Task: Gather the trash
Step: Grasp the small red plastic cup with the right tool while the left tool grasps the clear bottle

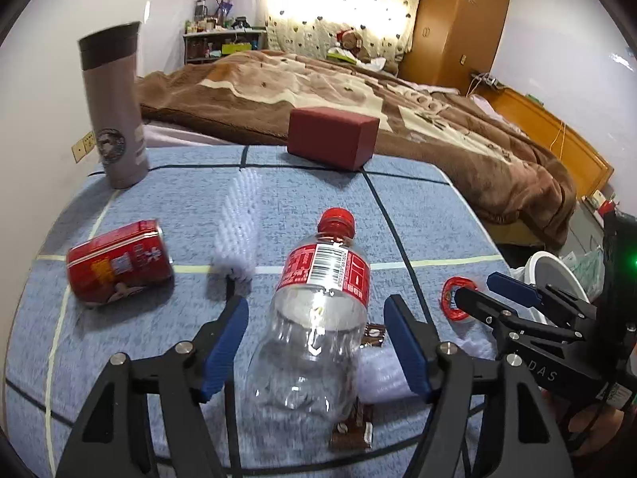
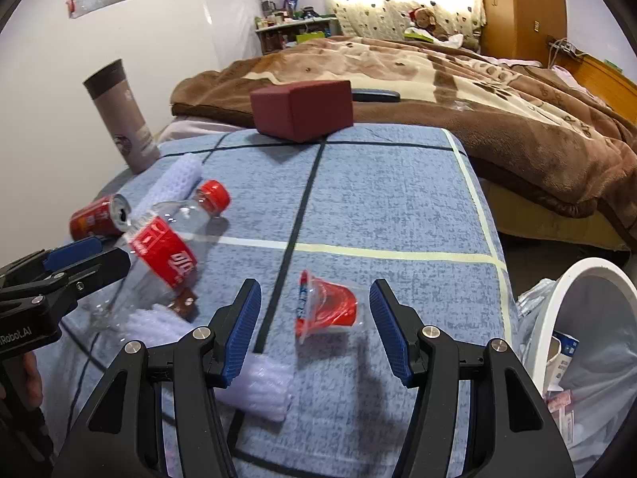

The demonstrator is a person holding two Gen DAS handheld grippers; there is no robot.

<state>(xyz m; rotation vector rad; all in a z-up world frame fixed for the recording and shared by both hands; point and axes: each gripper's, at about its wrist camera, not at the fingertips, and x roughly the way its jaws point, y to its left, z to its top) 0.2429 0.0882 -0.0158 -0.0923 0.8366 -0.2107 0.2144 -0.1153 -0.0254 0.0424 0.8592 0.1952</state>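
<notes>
Both jaws spread, one piece of trash lined up in each

My left gripper (image 1: 316,344) has its jaws spread around the clear plastic bottle (image 1: 314,318) lying on the counter (image 2: 398,207), pads not touching it; my right gripper (image 2: 314,332) is spread either side of the small red cup (image 2: 328,308), also untouched. The bottle is smooth, round and thin-walled, so I judge an off-centre pinch could roll or squirt it away. The crinkly cup may crush. The white bin (image 2: 557,318) waits just beside the counter's right edge.
</notes>
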